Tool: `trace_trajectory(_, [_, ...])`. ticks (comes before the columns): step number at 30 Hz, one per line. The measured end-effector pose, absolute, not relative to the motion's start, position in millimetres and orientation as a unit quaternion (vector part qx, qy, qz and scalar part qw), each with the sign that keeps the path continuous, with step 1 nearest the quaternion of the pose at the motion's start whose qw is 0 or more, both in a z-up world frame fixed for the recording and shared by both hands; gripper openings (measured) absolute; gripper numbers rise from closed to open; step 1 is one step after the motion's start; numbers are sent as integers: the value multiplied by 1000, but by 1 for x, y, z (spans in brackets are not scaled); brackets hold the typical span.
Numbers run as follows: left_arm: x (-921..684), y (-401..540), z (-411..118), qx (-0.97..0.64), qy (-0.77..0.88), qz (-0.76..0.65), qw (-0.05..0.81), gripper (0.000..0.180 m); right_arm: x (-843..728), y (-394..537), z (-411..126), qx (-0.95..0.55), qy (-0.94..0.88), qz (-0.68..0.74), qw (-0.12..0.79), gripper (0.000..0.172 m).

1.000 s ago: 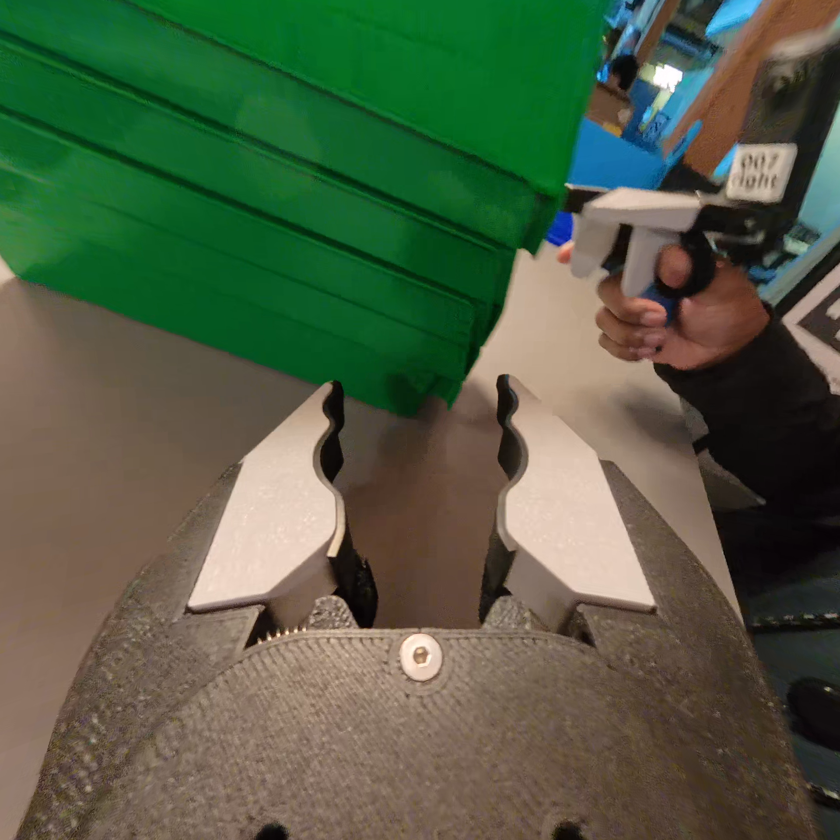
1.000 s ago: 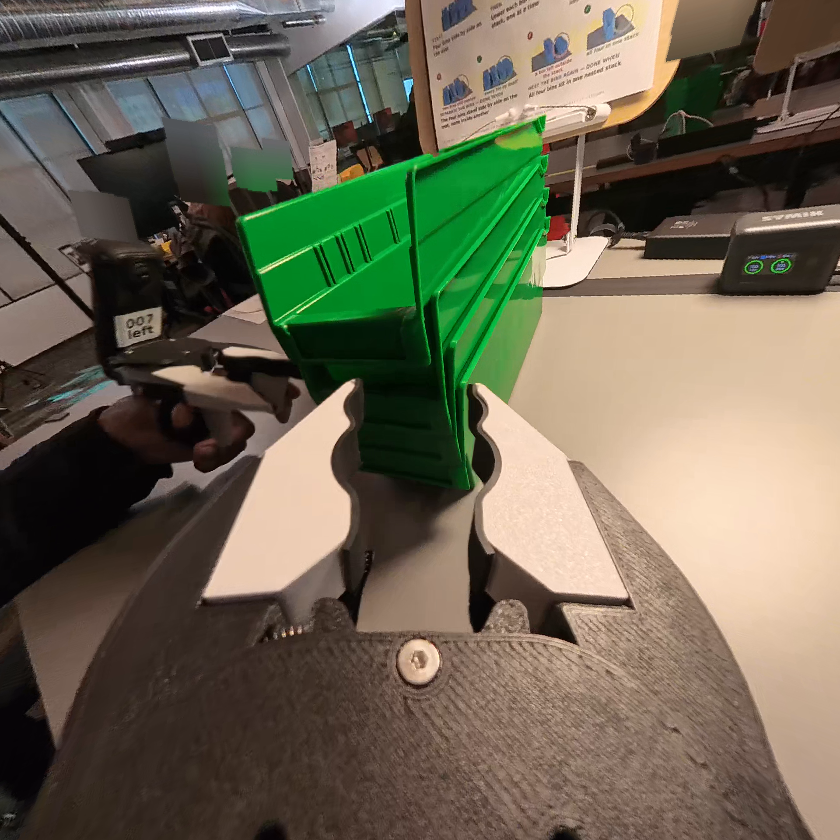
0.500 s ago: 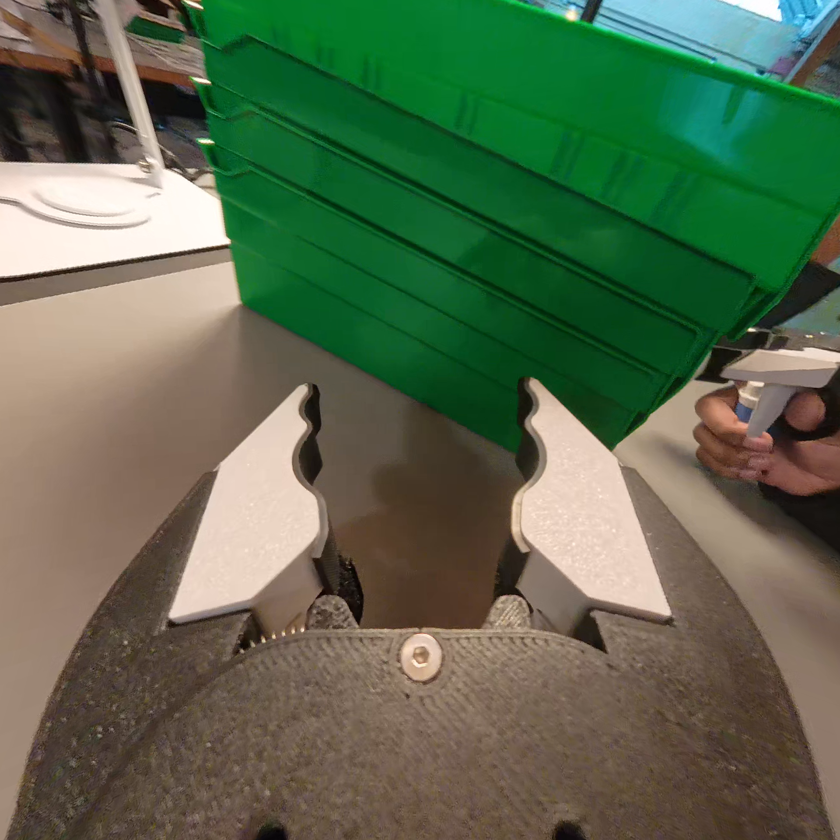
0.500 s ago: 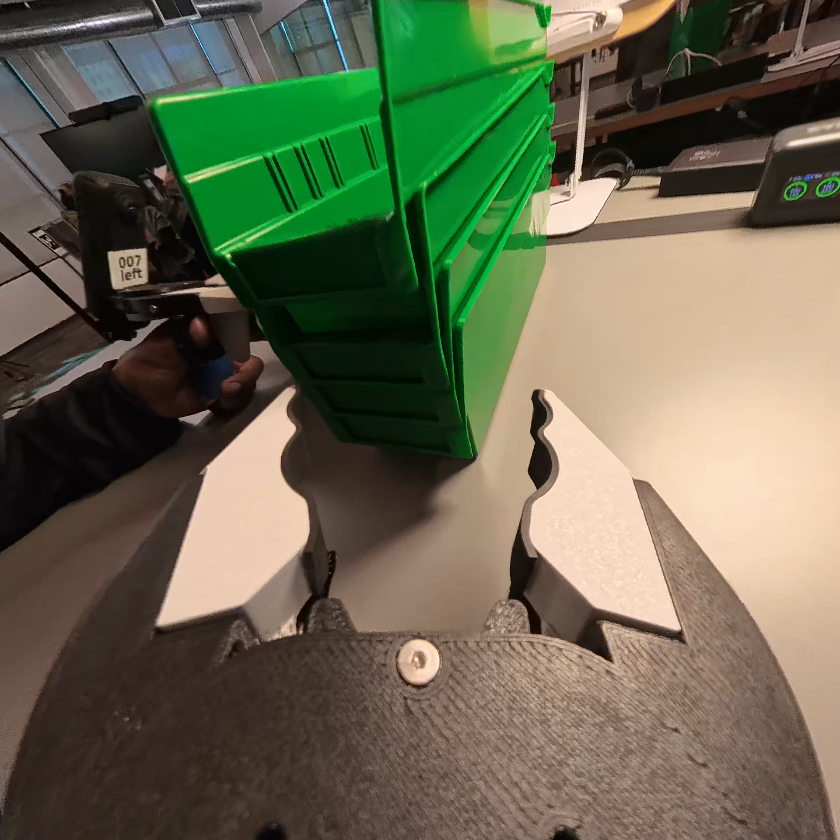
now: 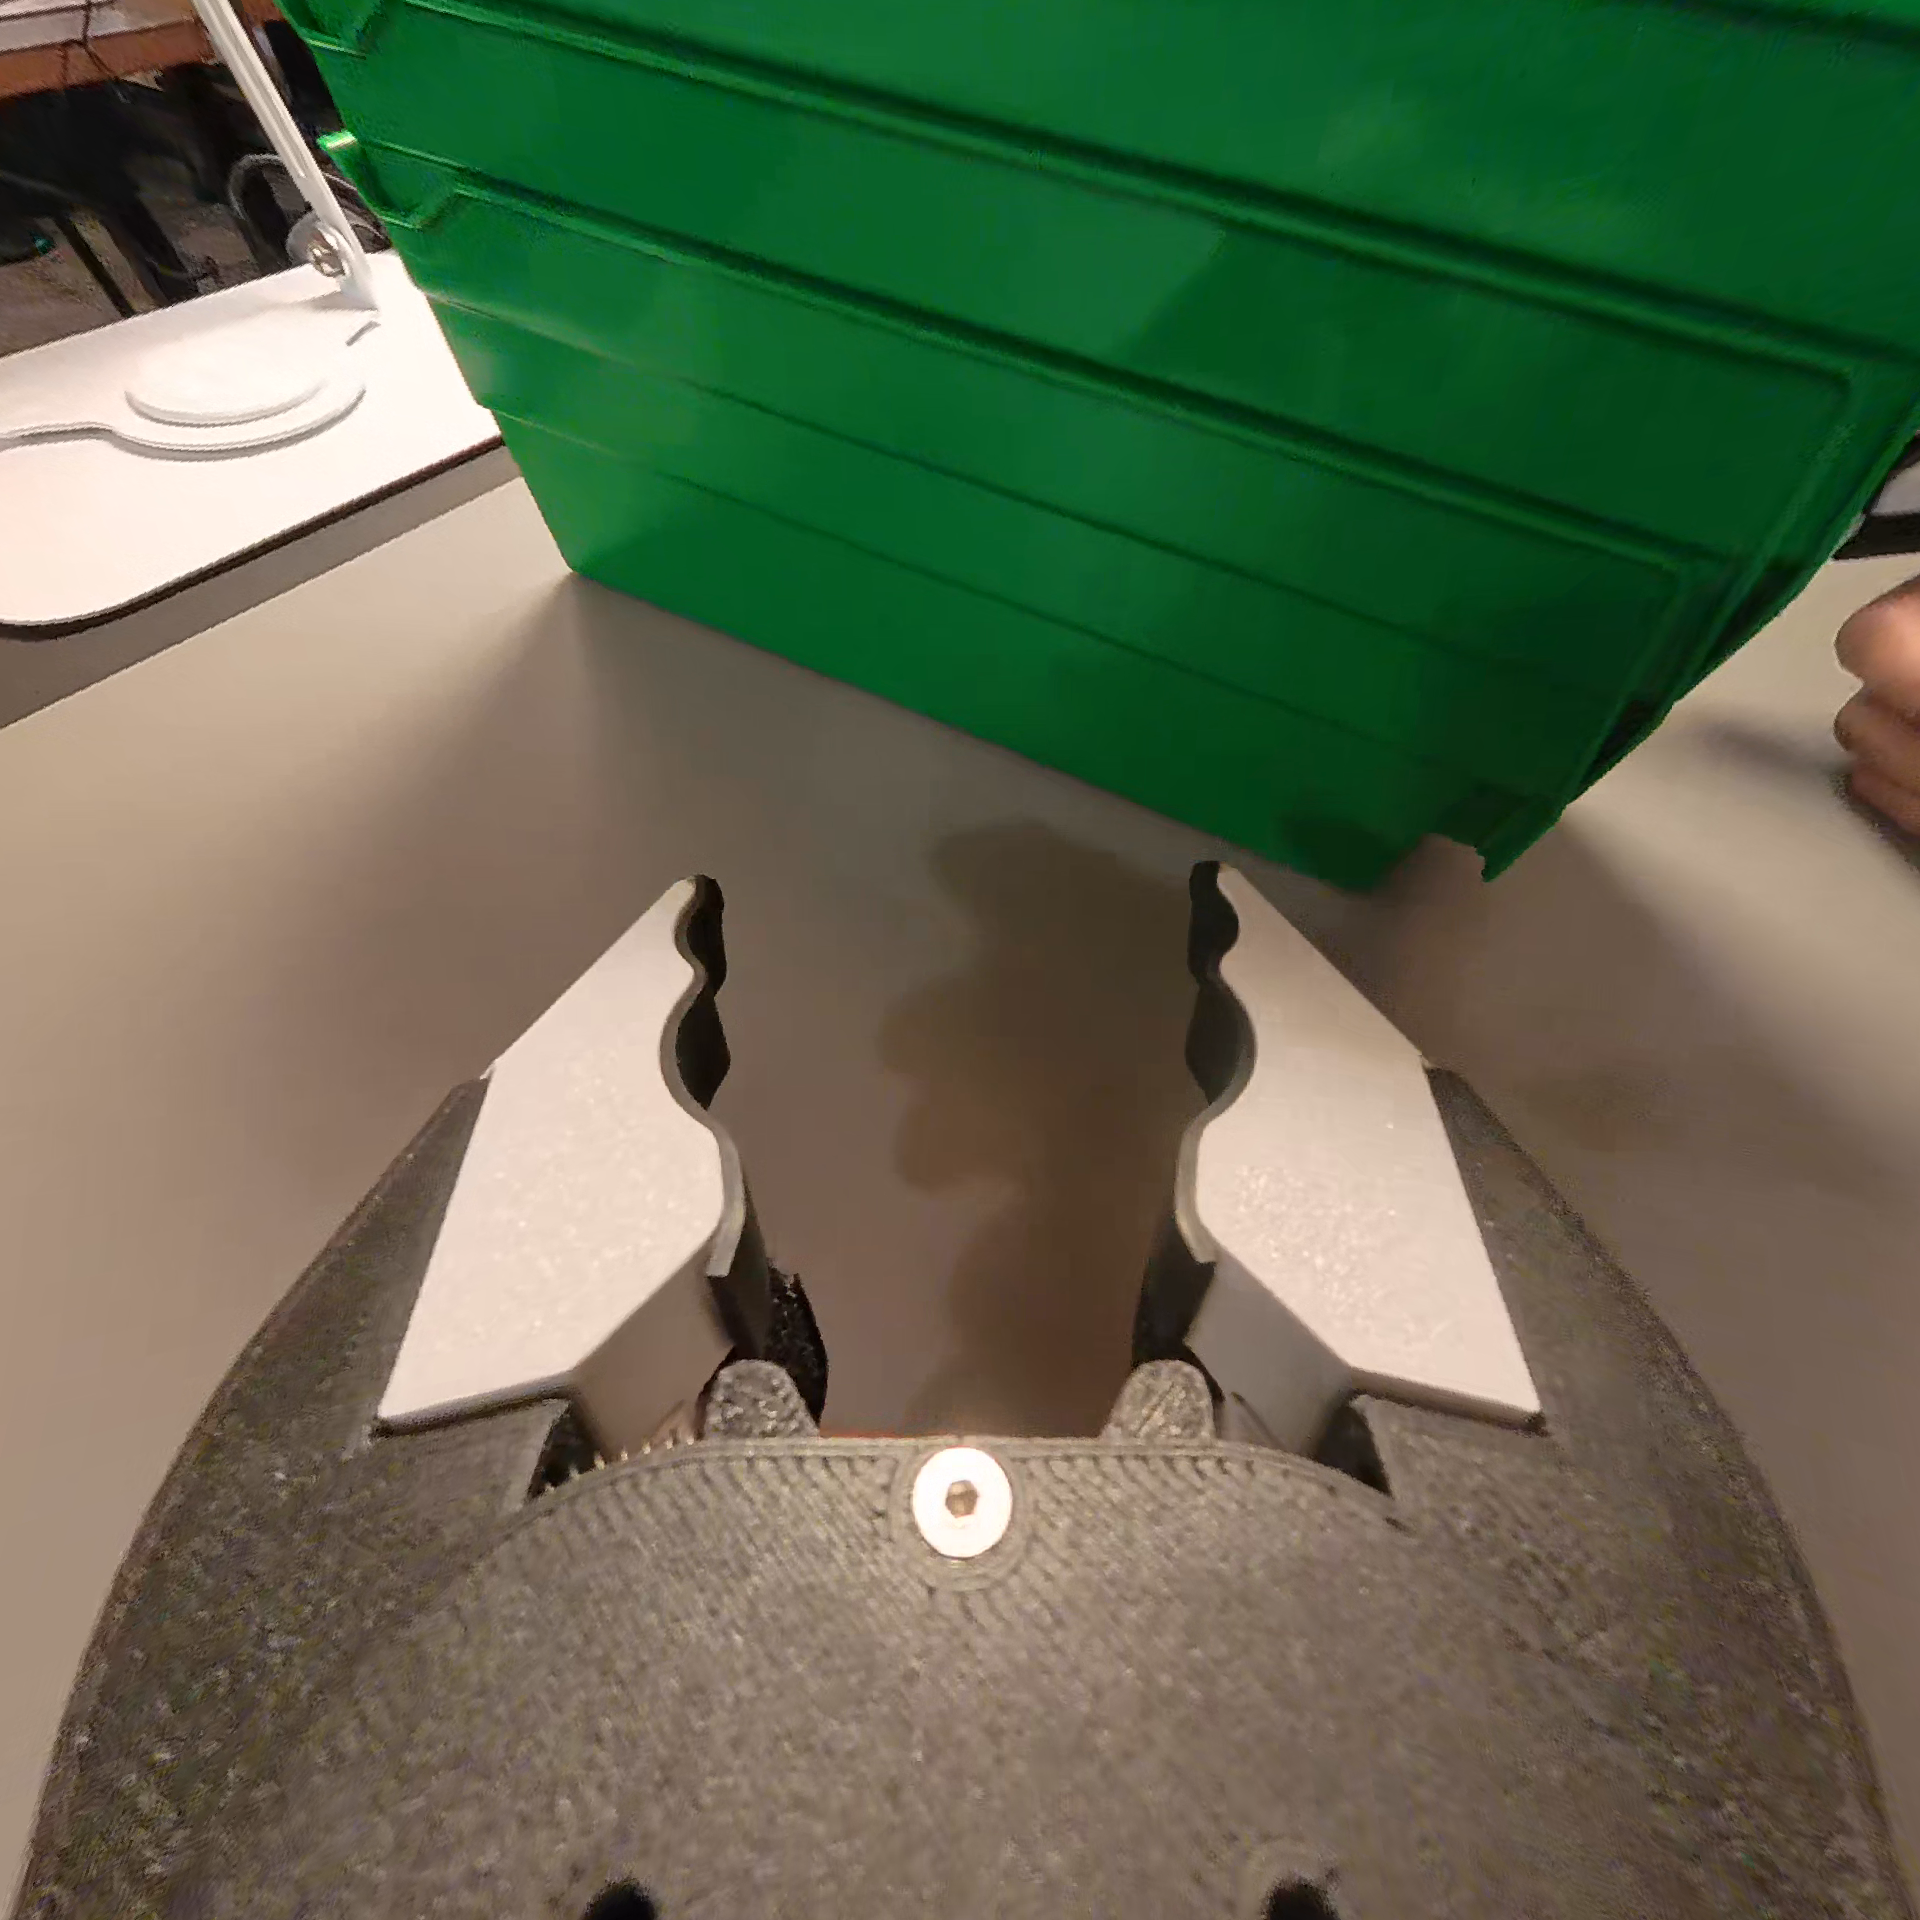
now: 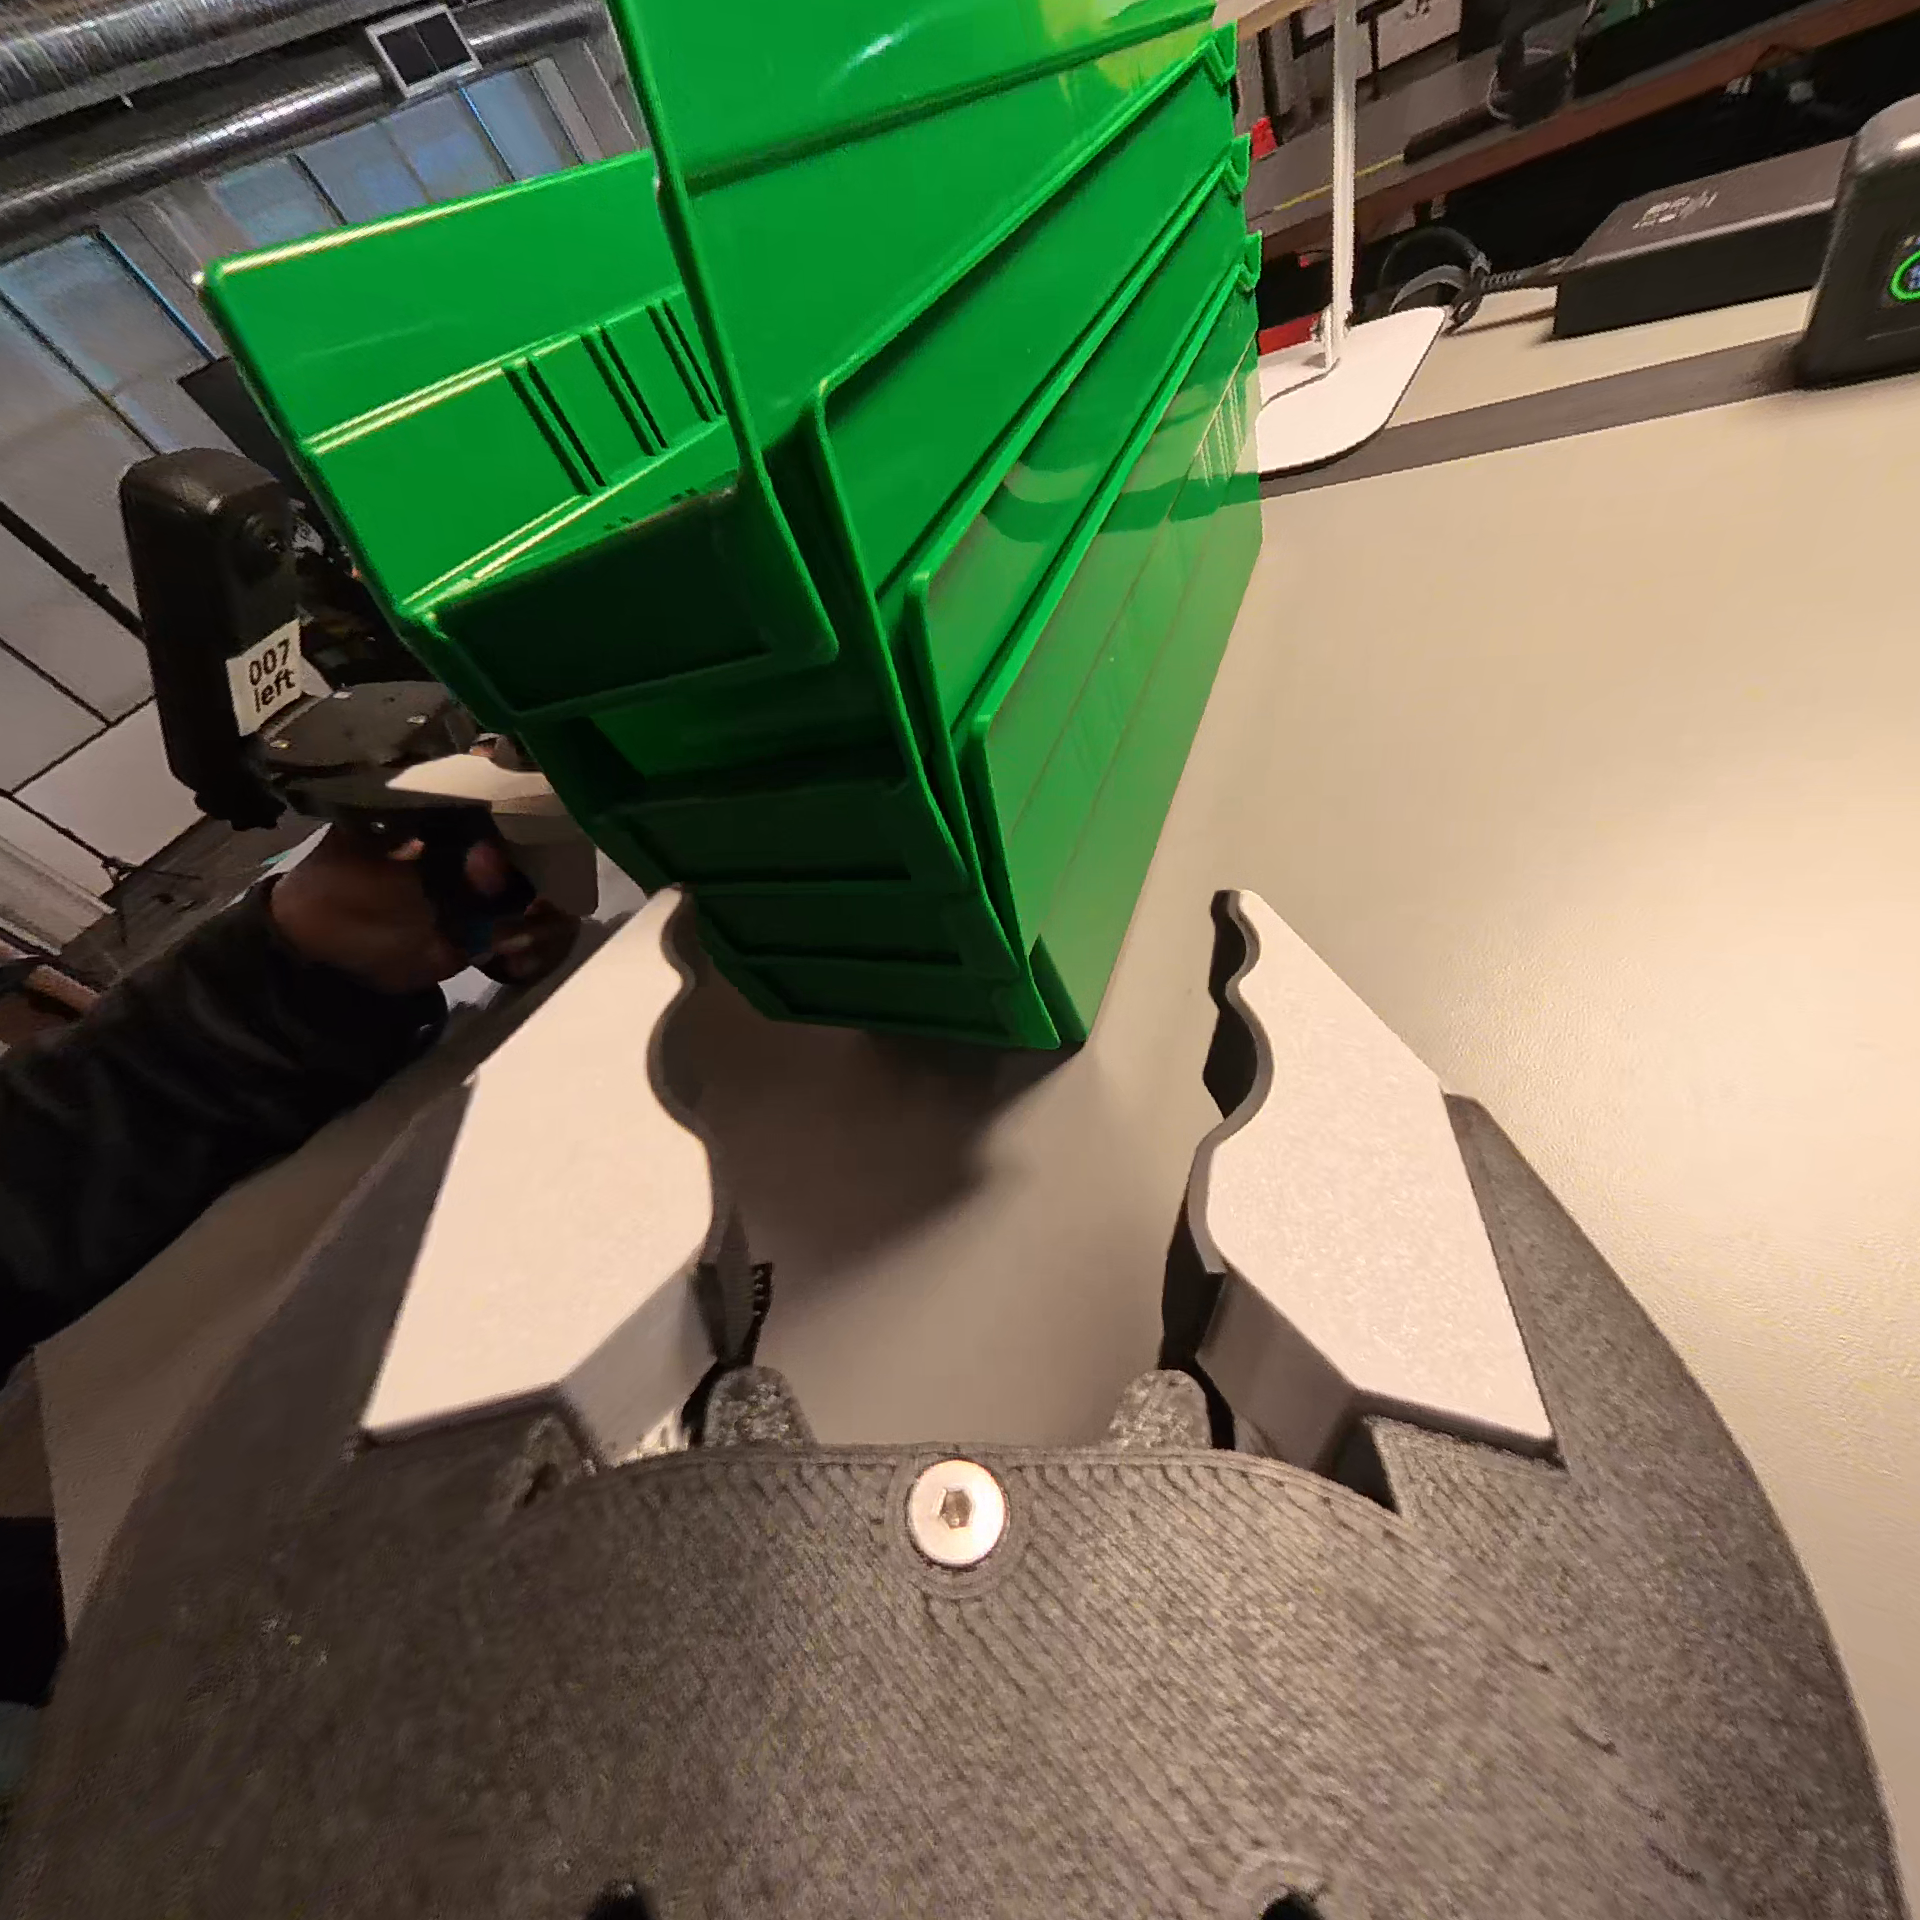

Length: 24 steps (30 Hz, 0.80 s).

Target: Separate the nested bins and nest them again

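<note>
A stack of several nested green bins [image 5: 1039, 416] stands on the grey table [image 5: 312, 831]. My left gripper [image 5: 951, 883] is open and empty, a short way in front of the stack's long side. My right gripper [image 6: 956, 904] is open wide at the stack's end [image 6: 883, 727]. The stack's lowest corner sits between its fingertips, and neither pad touches it. The left gripper also shows in the right wrist view [image 6: 488, 790], held by a hand on the far side of the stack, its fingertips partly hidden by the bins.
A white lamp base [image 5: 208, 405] lies on the table left of the stack, seen also in the right wrist view [image 6: 1351, 374]. A black box [image 6: 1683, 239] and a grey device with a lit display [image 6: 1870, 260] stand at the back right. A hand [image 5: 1881, 707] is at the right edge.
My right gripper's fingers stood close around the stack's lower corner and have spread wide. My left gripper opened wider and swung from the stack's corner to face its long side.
</note>
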<state>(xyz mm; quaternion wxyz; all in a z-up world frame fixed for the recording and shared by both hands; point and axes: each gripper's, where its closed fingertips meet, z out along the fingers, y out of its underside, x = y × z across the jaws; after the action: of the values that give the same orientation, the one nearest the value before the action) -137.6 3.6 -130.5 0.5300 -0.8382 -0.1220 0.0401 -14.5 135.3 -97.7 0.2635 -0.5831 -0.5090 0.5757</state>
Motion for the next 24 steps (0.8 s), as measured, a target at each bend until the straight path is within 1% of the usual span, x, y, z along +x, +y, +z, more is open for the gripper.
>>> trace_trajectory(5, [-136,4,-132,-841,-120,27,527,87,-19,129,-93,-564,-518,583,271,85])
trace_trajectory(7, [-136,4,-133,-841,-123,19,527,86,-22,124,-95,-560,-532,577,265,76])
trace_trajectory(10, [-136,4,-133,-841,-126,8,526,86,-25,119,-101,-560,-551,563,258,58])
trace_trajectory(13, [-136,4,-133,-841,-127,4,526,85,-27,118,-104,-553,-572,541,273,57])
trace_trajectory(14, [-135,4,-134,-842,-126,3,525,85,-28,119,-105,-550,-580,532,277,54])
trace_trajectory(15, [-135,4,-134,-843,-125,3,524,85,-28,121,-108,-551,-589,519,284,46])
trace_trajectory(19, [-135,3,-134,-843,-126,1,524,84,-26,124,-110,-542,-607,498,300,37])
trace_trajectory(23, [-136,2,-135,-843,-131,-4,522,84,-18,130,-112,-556,-600,494,296,16])
trace_trajectory(24, [-136,2,-135,-843,-132,-5,522,84,-16,129,-112,-556,-600,497,291,15])
